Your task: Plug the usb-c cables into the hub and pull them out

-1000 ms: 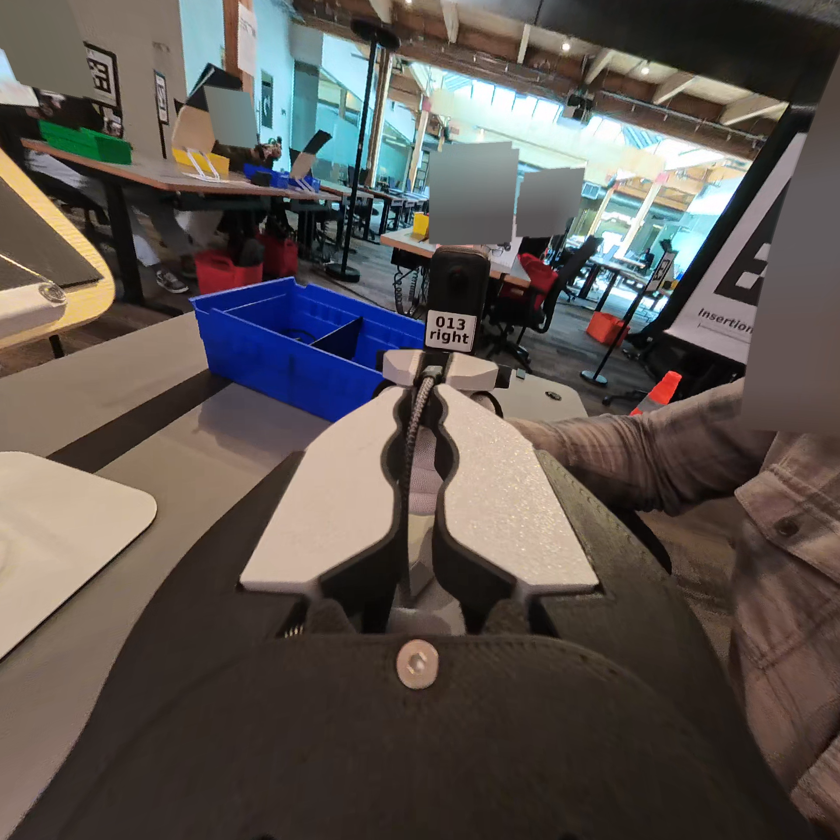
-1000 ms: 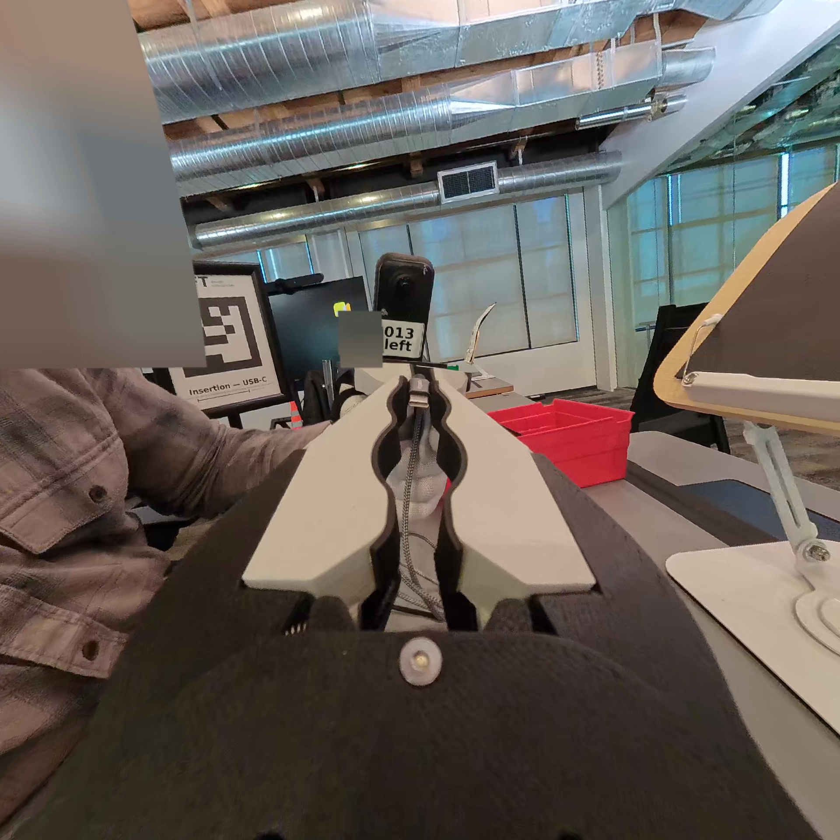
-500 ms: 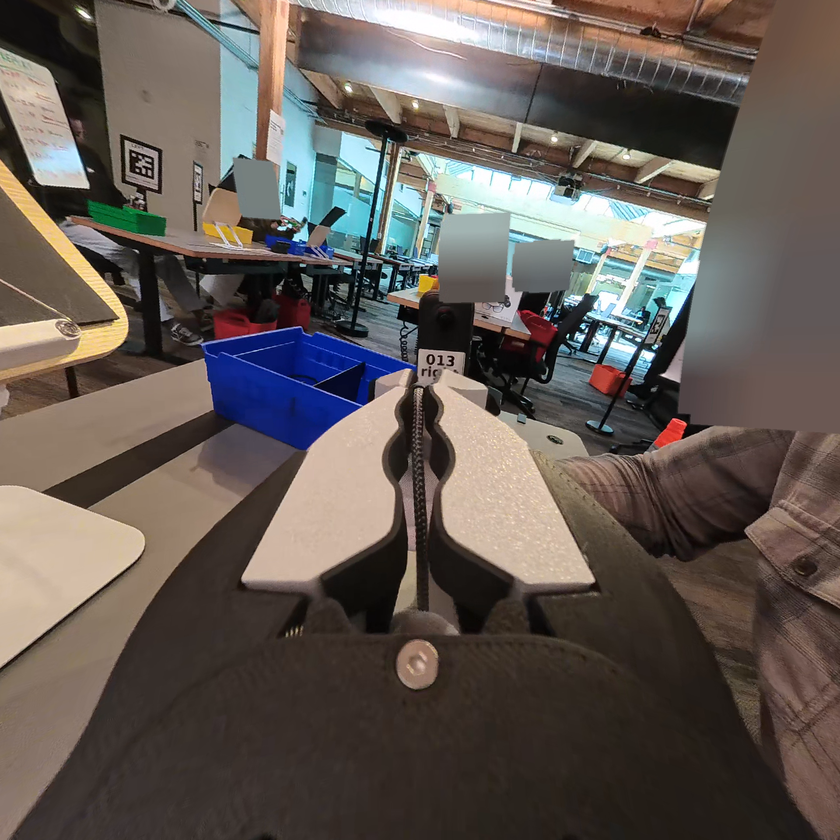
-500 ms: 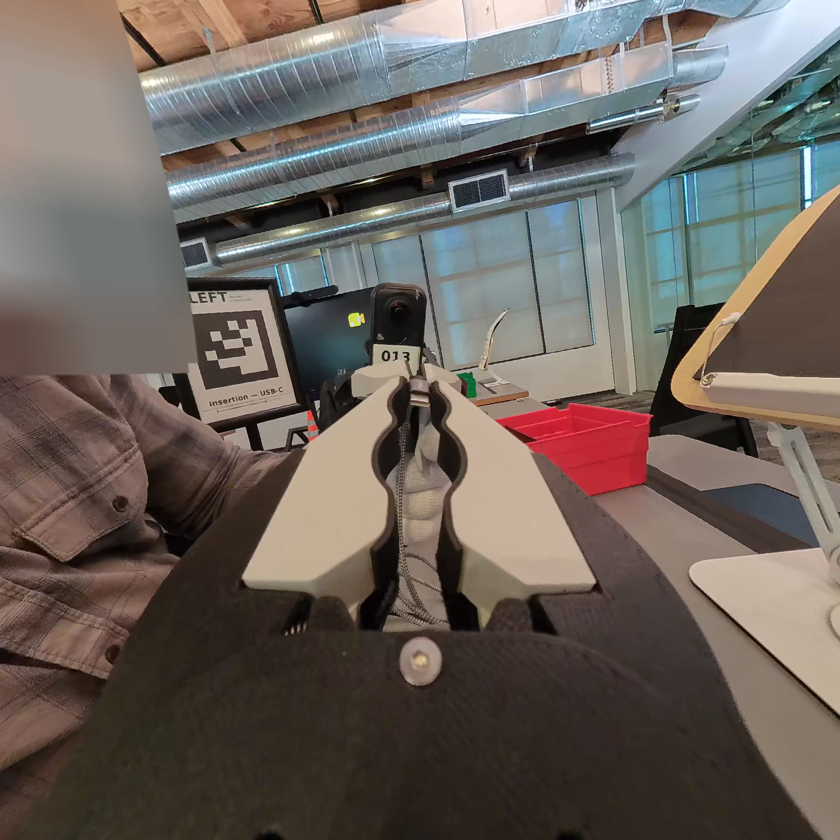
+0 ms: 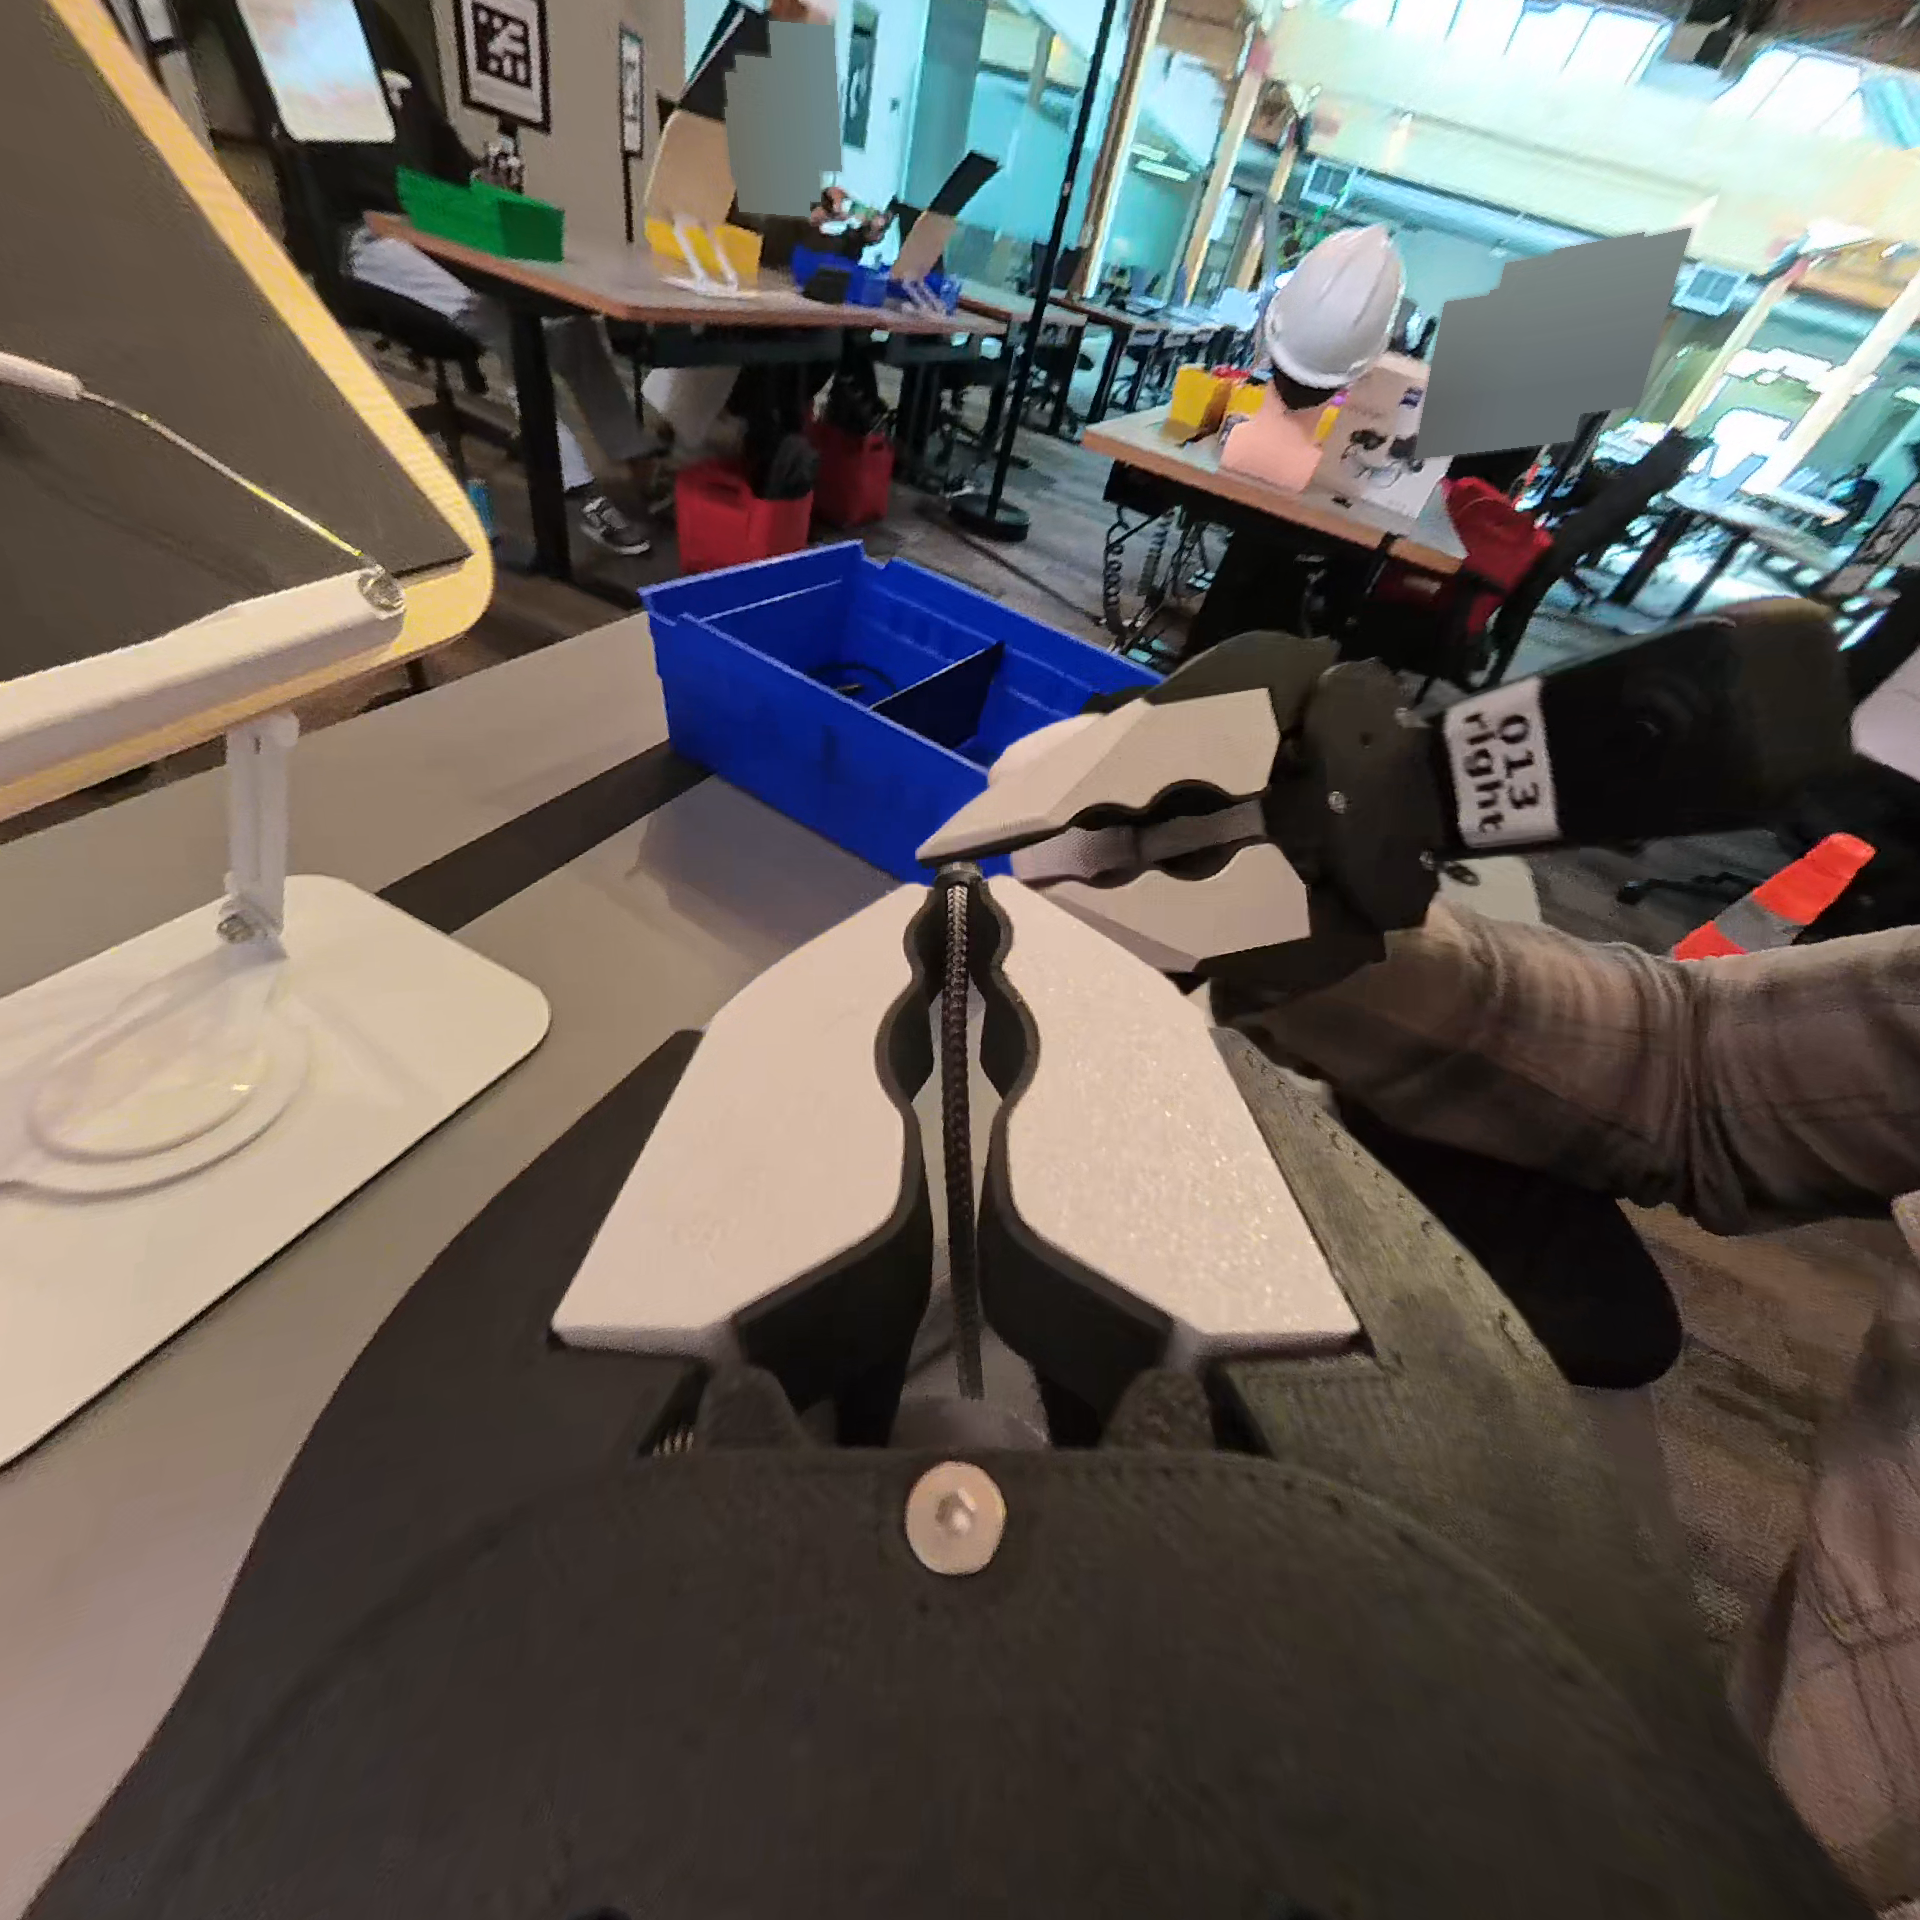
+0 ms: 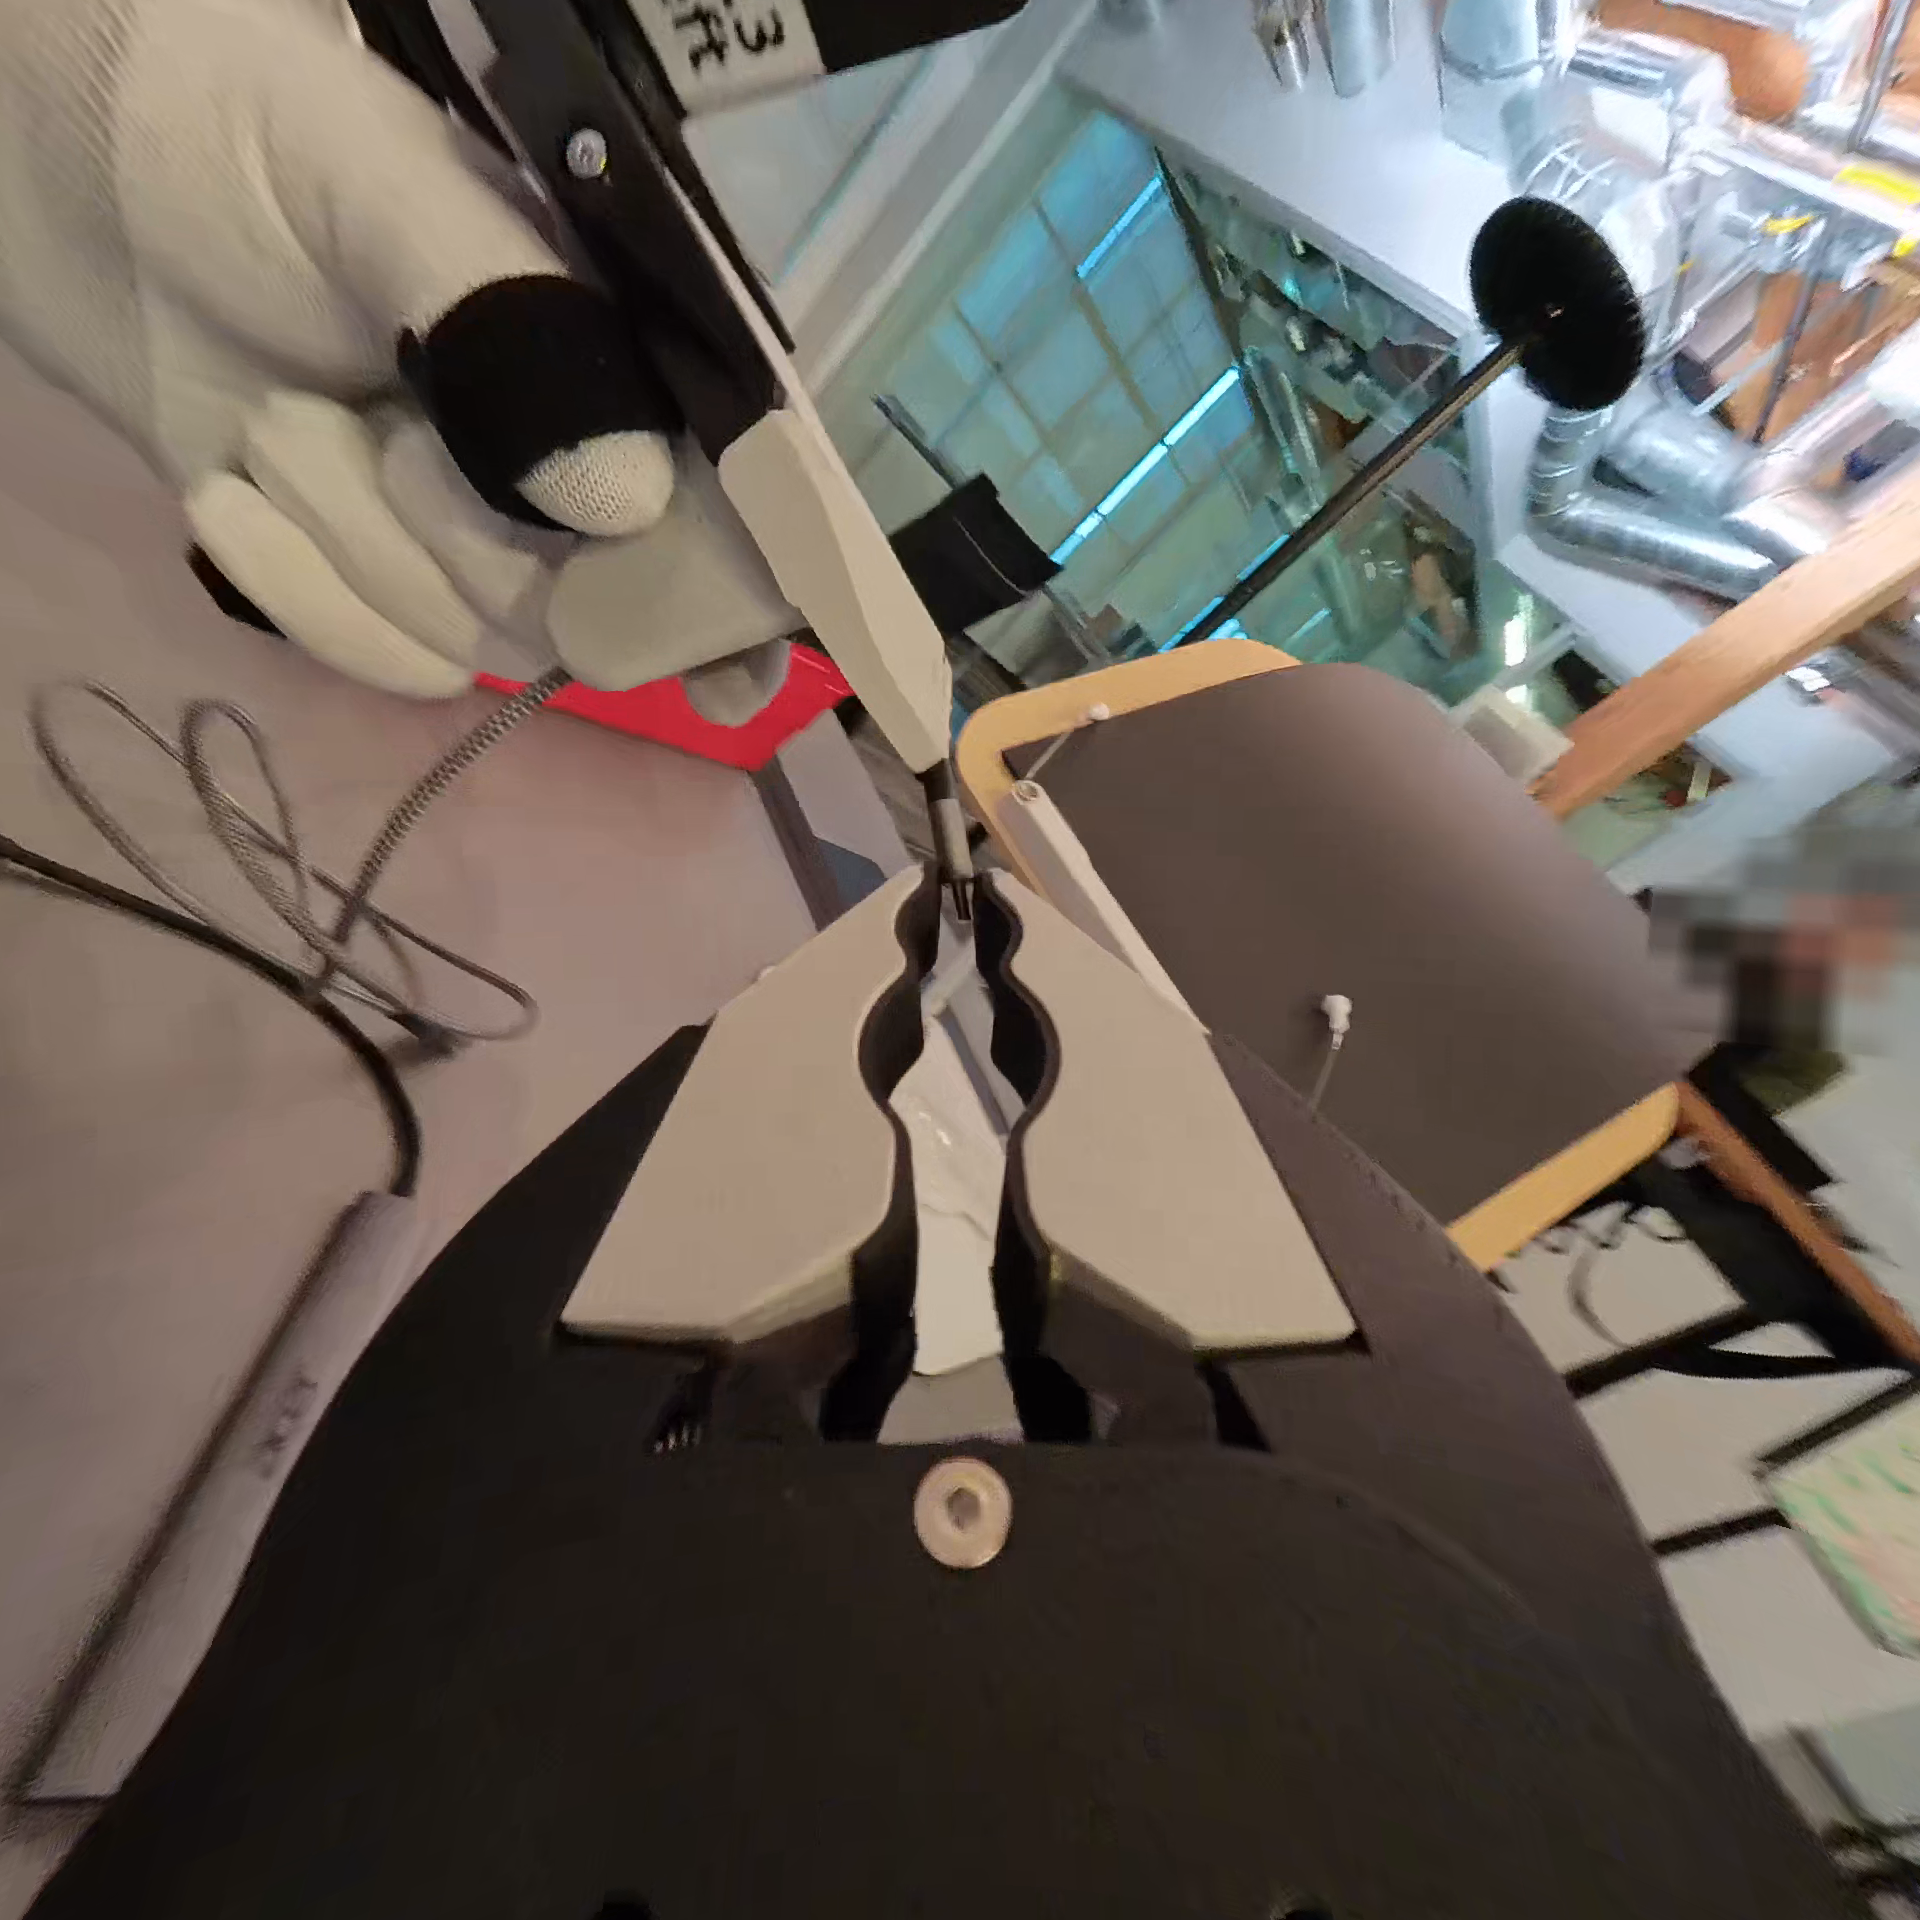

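The cable [image 5: 958, 1081] sits clamped in our left gripper [image 5: 961, 894] above the grey worktop [image 5: 582, 790], by its blue bin [image 5: 831, 717]; our right gripper [image 6: 954, 894], narrow, meets its plug [image 6: 951, 831]; contact unclear; workshop blurred.

A white printed label [image 5: 1501, 779] sits on the black body of the right claw [image 5: 971, 857], behind its fingers. A cropped label [image 6: 727, 31] sits likewise on the left claw [image 6: 932, 764]. A black-and-white marker sign [image 5: 506, 57] hangs on the wall, far beyond and left of the claw.
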`<act>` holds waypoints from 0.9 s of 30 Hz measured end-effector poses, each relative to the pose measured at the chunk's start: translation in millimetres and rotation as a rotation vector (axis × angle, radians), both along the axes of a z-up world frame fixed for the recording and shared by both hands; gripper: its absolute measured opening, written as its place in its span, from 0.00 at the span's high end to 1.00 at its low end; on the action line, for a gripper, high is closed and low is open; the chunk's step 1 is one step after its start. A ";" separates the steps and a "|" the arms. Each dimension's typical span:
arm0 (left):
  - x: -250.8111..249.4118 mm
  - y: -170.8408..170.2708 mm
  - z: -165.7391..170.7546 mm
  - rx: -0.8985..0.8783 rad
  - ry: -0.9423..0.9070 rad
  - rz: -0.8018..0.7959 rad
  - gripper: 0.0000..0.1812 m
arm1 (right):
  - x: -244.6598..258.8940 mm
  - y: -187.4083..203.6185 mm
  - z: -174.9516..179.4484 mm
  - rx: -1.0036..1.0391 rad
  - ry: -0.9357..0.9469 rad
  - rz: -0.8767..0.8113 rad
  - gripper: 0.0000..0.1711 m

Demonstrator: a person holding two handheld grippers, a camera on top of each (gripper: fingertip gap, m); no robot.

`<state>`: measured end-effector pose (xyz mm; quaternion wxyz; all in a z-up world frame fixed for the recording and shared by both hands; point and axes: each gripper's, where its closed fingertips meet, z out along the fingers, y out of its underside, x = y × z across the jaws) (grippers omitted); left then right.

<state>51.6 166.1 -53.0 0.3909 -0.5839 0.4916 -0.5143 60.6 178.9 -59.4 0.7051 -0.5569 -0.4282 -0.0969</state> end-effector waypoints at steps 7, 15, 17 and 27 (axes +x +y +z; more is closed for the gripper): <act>0.7 4.1 -4.2 0.012 0.012 0.050 0.98 | 2.2 6.0 -3.9 0.097 -0.156 -0.124 0.98; 5.9 7.4 -5.0 0.074 -0.019 0.086 0.88 | -4.7 4.3 -2.3 0.097 -0.104 -0.103 0.99; 7.6 3.6 -4.2 0.082 -0.029 0.073 0.88 | -5.3 3.9 -0.3 0.100 -0.082 -0.103 0.99; 10.7 2.6 -3.4 0.070 -0.083 0.117 0.94 | -6.3 4.7 1.1 0.114 -0.051 -0.120 0.99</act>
